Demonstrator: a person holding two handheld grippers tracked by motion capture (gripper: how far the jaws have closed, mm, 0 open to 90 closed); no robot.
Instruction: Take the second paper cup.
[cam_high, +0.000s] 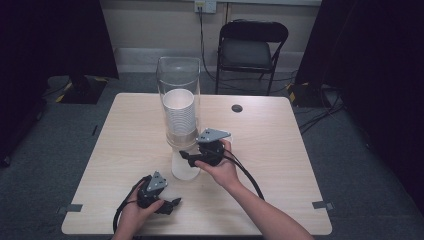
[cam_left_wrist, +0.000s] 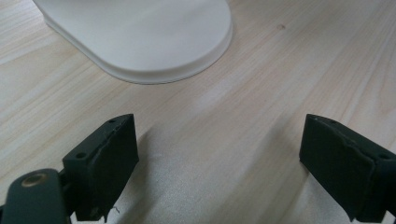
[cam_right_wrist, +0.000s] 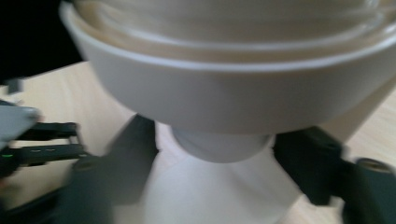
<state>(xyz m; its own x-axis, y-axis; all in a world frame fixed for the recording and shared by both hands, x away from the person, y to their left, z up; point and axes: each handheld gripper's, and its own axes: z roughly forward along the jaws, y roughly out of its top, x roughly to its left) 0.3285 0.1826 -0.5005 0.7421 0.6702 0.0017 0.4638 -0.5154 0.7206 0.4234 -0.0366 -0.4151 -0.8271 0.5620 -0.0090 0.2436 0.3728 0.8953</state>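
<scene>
Your right gripper (cam_high: 186, 156) sits at the foot of the cup dispenser (cam_high: 178, 95) at mid-table. In the right gripper view its jaws stand either side of the white cup (cam_right_wrist: 219, 186) hanging under the dispenser's rim; the blur hides whether they press it, so you cannot tell the grip. Your left gripper (cam_high: 172, 202) rests low near the table's (cam_high: 125, 135) front edge, jaws wide apart over bare wood, holding nothing. The dispenser's white base (cam_left_wrist: 140, 37) lies just ahead of it.
</scene>
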